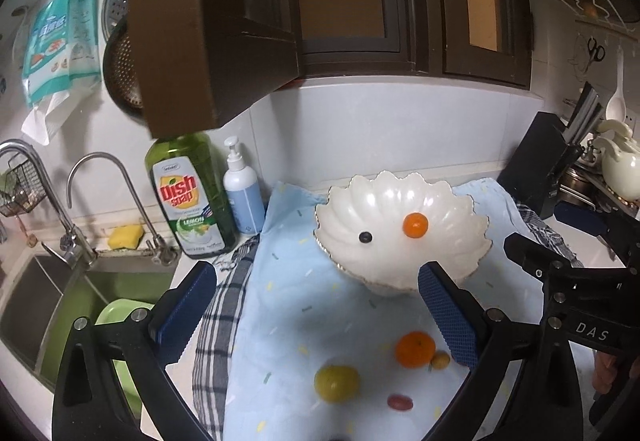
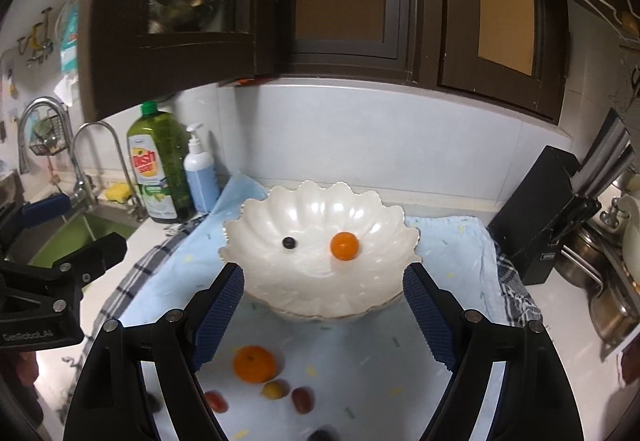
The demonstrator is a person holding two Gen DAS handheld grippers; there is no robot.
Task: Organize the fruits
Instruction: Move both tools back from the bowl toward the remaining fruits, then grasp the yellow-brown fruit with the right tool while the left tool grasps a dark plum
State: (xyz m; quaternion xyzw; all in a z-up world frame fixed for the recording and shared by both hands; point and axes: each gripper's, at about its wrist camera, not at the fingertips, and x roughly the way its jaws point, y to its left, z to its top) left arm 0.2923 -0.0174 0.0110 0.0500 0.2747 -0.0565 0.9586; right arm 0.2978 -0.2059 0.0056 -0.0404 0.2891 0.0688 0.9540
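Note:
A white scalloped bowl (image 1: 400, 233) (image 2: 320, 241) stands on a light blue cloth (image 1: 304, 321). It holds a small orange fruit (image 1: 415, 225) (image 2: 344, 246) and a blueberry (image 1: 365, 237) (image 2: 289, 242). In front of the bowl on the cloth lie a mandarin (image 1: 415, 349) (image 2: 255, 363), a small yellow fruit (image 1: 440, 360) (image 2: 275, 389), a green-yellow fruit (image 1: 336, 383), a red grape (image 1: 400, 402) (image 2: 302, 399) and a cherry tomato (image 2: 216, 401). My left gripper (image 1: 318, 307) is open and empty above the loose fruits. My right gripper (image 2: 324, 315) is open and empty in front of the bowl.
A sink (image 1: 48, 293) with two taps, a dish soap bottle (image 1: 192, 197) and a pump bottle (image 1: 244, 193) stand at the left. A black knife block (image 2: 552, 217) and pots (image 2: 600, 273) stand at the right. Dark cabinets (image 2: 360, 1) hang overhead.

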